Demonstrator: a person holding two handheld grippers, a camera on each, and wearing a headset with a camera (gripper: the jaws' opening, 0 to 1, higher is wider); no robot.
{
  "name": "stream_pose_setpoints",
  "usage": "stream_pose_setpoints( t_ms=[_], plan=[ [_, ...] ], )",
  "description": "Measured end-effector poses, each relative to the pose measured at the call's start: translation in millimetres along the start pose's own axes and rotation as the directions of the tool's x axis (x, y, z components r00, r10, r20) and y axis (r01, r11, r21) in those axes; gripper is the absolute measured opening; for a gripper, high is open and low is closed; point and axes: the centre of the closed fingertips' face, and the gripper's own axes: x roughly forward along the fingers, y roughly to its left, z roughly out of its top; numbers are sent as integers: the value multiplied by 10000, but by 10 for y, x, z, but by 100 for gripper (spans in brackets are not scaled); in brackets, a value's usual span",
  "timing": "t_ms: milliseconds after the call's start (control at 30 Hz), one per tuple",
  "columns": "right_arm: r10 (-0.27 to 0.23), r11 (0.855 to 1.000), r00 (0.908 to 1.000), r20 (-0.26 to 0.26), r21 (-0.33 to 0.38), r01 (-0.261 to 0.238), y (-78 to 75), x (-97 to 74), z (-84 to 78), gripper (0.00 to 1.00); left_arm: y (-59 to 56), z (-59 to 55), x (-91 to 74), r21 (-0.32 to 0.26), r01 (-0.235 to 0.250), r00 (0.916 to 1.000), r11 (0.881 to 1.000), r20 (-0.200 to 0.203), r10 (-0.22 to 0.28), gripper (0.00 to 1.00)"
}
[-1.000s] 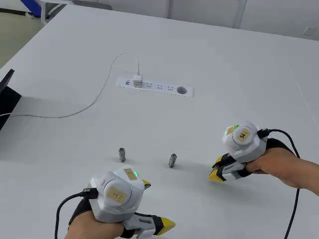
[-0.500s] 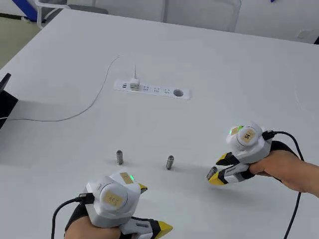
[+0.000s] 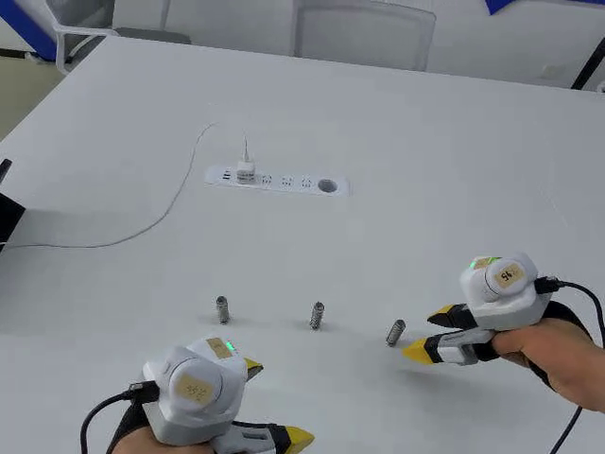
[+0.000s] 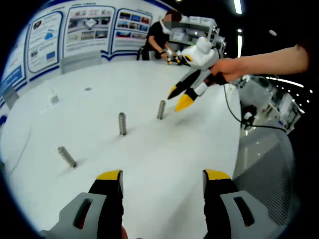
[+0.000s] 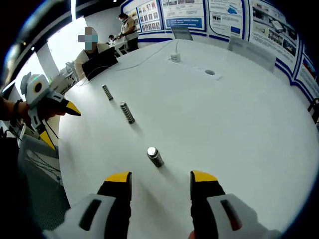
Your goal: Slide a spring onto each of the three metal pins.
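The right gripper [image 3: 425,332] is hovering with its yellow-tipped jaws spread apart, holding nothing and touching nothing. Its tips are pointing at the nearest pin [image 3: 395,332], just beside them. The hand [image 3: 553,350] gripping it is reaching in low over the white table [image 3: 425,189]. The left gripper [image 3: 277,401] is likewise gaping empty at the near edge. The nearest pin, a middle pin [image 3: 318,315] and a far pin [image 3: 223,308] are standing in a row, each looking sleeved in a coiled spring.

White table [image 3: 425,123], 3 grey springs [image 3: 317,316]; right hand-held gripper [image 3: 422,333] white, black, yellow tips.
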Motion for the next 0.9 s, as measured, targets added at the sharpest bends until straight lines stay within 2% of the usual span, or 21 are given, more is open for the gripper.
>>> stream_pose_setpoints(
  t_ms=[100,333,533,767,900],
  plan=[
    [-87,9968,9988,484,798,49,0,-40,-11,50,8,-4,-16,-6,-19,10000,10000,-4,19,66],
    [-310,9869,9938,1071,1609,135,35,-87,-46,55,51,-2,-65,-58,-132,9999,9999,30,132,66],
    [-349,9806,9876,1533,1960,42,203,-82,-57,60,142,-12,-124,-223,-373,9993,9991,89,375,67],
    [-238,9817,9820,1876,1900,-125,442,-67,-42,65,286,-30,-205,-460,-740,9971,9962,154,748,69],
    [-177,9830,9810,1930,1829,-182,529,-66,-57,68,342,-29,-238,-545,-909,9956,9944,193,921,70]
  ],
)
